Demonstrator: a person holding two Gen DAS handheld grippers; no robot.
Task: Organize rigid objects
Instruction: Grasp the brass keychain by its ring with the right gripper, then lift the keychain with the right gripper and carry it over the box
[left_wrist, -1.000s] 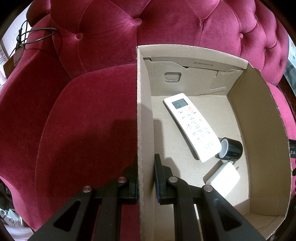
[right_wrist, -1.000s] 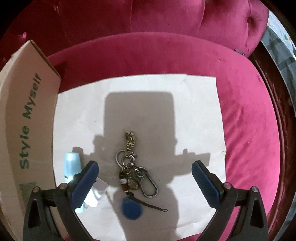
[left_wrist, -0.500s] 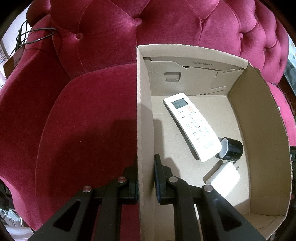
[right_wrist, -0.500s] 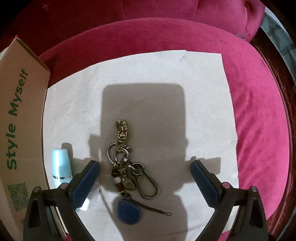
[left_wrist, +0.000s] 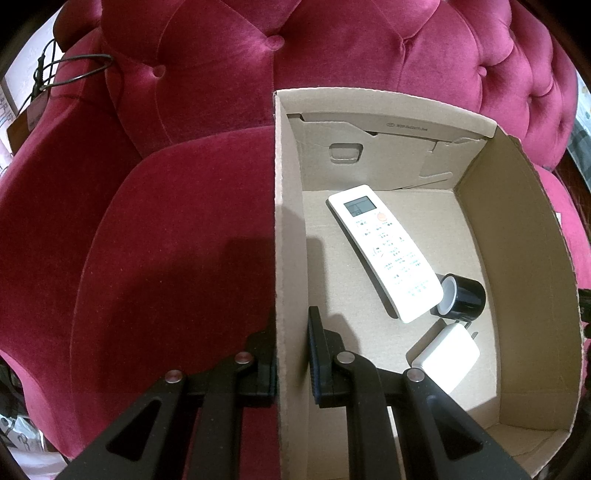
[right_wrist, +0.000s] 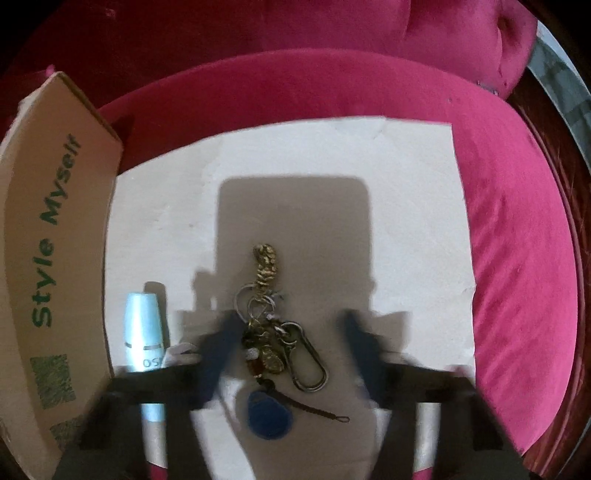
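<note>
We pinch the box (left_wrist: 291, 258) wall with our left gripper (left_wrist: 293, 354), steadying it. Our right gripper (right_wrist: 288, 343) is closing, blurred, around the keys (right_wrist: 269, 332) lying between its fingers, apparently not yet gripped. Next: lift them into the box.

Crimson tufted velvet sofa (left_wrist: 184, 221). Plain tan cardboard box (left_wrist: 291, 221), green lettering and green speckled squares on its outer wall. White remote (left_wrist: 384, 251) with orange button; glossy black cylinder (left_wrist: 465, 297), white inside; white charger (left_wrist: 447, 356). Cream paper sheet (right_wrist: 406, 184) bearing pale blue tube (right_wrist: 142, 328), brass-and-steel keyring (right_wrist: 273, 332), blue fob (right_wrist: 269, 415).
</note>
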